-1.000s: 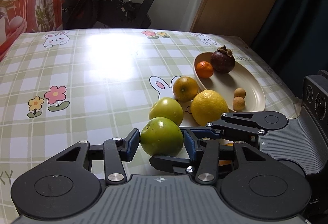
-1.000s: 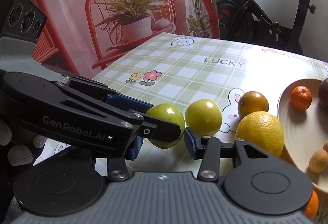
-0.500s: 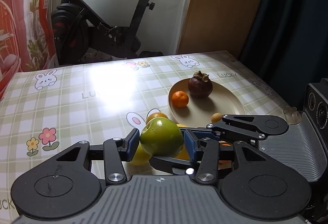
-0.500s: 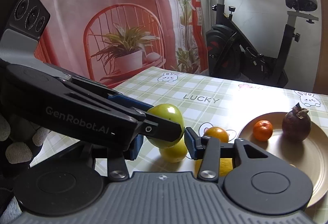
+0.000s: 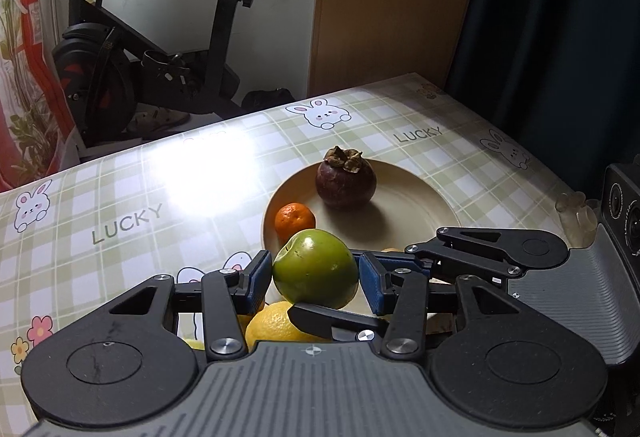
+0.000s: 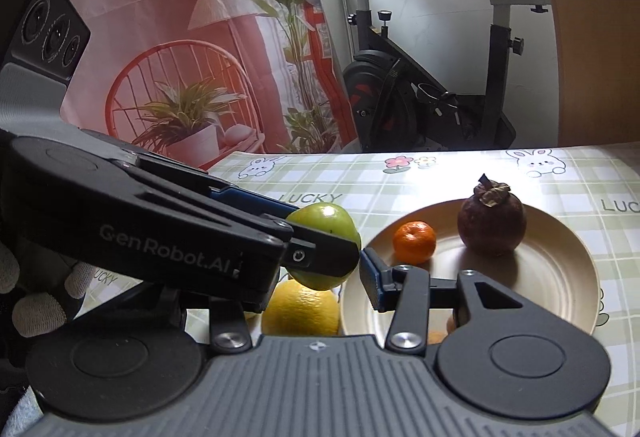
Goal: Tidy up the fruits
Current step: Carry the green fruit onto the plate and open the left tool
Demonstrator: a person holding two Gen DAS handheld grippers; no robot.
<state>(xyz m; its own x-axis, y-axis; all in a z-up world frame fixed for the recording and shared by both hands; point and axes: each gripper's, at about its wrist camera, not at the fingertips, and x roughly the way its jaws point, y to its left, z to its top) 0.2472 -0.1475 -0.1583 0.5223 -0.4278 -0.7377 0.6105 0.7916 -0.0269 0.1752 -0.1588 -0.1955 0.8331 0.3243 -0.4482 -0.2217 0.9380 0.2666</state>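
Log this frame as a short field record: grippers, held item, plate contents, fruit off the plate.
left gripper: shut on green apple, lifted above table
right gripper: open, empty, beside the apple
plate: mangosteen, tangerine
off plate: lemon below the apple
other small fruit: mostly hidden behind the grippers

One green apple (image 5: 315, 269), clamped between the left gripper's (image 5: 316, 274) pads. One lemon (image 5: 276, 323) just below it. One plate (image 5: 416, 209) ahead, bearing one mangosteen (image 5: 345, 178) and one mandarin (image 5: 295, 221). A sliver of one more yellowish fruit (image 5: 196, 344) under the left finger, kind unclear. Two grippers counted, the right (image 6: 316, 269) with jaws apart beside the apple.
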